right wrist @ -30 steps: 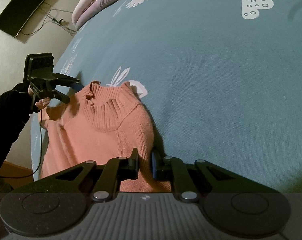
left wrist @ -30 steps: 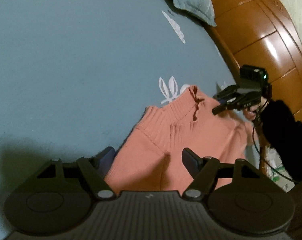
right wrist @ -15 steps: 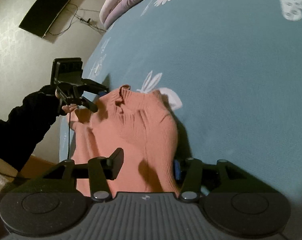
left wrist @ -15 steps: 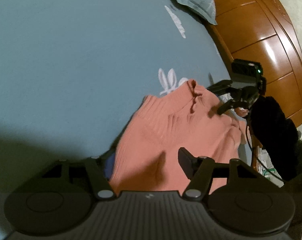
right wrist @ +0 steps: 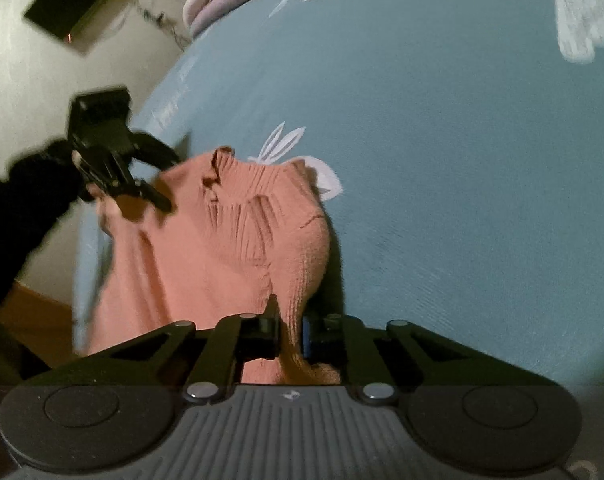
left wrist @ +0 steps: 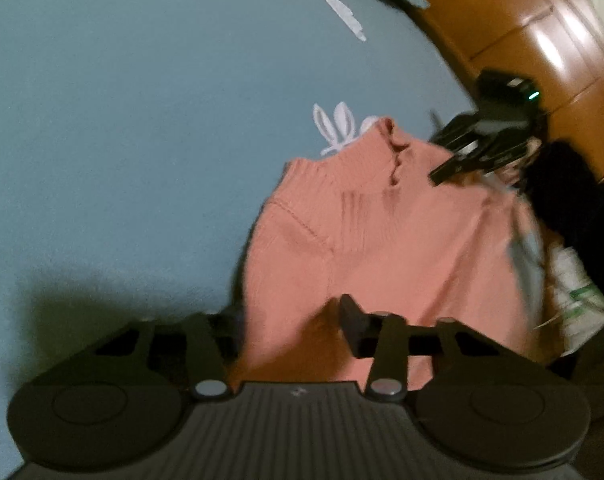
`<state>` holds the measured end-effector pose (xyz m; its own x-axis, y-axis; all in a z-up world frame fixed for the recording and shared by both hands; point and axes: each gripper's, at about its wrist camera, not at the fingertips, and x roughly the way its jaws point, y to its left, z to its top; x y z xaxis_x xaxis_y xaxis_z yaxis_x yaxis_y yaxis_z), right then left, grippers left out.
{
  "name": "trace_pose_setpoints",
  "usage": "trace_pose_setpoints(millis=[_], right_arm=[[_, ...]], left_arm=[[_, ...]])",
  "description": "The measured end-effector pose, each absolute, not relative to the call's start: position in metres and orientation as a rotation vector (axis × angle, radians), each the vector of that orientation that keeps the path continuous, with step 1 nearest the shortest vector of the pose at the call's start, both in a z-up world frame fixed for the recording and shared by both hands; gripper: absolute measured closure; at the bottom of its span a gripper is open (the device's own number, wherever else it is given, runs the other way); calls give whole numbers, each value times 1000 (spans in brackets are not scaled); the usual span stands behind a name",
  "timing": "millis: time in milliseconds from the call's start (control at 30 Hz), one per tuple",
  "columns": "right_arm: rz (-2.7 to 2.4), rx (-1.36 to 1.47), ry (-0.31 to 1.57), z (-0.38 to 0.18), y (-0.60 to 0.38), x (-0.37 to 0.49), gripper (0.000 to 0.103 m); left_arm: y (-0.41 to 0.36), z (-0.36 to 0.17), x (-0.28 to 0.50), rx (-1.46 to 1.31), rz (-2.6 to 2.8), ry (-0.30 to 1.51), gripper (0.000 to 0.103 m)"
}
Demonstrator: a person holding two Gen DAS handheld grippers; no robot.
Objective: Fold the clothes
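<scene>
Near the bed's point(right wrist: 461, 160) edge, both claws pinch a pink sweater point(right wrist: 222, 260): right claw point(right wrist: 290, 336) clamped, left claw point(left wrist: 286, 328) just closing. Next, a judged lift-and-spread.

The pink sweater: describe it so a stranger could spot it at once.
Start from the wide blue bedsheet with white prints. Near its edge, just below a white rabbit print, lies the sweater, the only garment on the sheet. It is salmon pink, ribbed knit with a high collar, and its near edge is pinched in the right gripper.
</scene>
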<state>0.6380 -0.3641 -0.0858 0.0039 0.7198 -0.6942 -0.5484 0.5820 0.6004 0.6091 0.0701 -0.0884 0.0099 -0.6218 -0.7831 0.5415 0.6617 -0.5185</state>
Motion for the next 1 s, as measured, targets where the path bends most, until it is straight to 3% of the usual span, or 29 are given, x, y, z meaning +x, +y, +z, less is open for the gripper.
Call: trace_pose_setpoints(millis=[67, 167, 400, 600, 733, 800, 900, 933, 1000], right_arm=[[983, 115, 1175, -80, -358, 631, 90], [955, 71, 1137, -73, -356, 624, 90], [891, 87, 993, -36, -366, 632, 90], [751, 66, 1006, -44, -370, 652, 87], [607, 27, 1020, -56, -365, 652, 77], [576, 43, 969, -45, -366, 641, 72], [577, 43, 861, -14, -368, 611, 42], [598, 22, 843, -8, -363, 601, 38], [629, -29, 842, -9, -349, 580, 35]], left_arm=[[76, -87, 605, -95, -859, 1248, 94], [79, -83, 598, -99, -815, 1208, 100], [83, -50, 601, -77, -778, 1071, 101], [75, -50, 619, -63, -672, 1038, 100], [68, -68, 621, -43, -567, 1081, 93], [68, -61, 612, -14, -510, 1034, 83], [56, -32, 577, 145, -443, 870, 71], [51, -25, 563, 173, -460, 833, 68], [40, -22, 538, 175, -549, 816, 47]])
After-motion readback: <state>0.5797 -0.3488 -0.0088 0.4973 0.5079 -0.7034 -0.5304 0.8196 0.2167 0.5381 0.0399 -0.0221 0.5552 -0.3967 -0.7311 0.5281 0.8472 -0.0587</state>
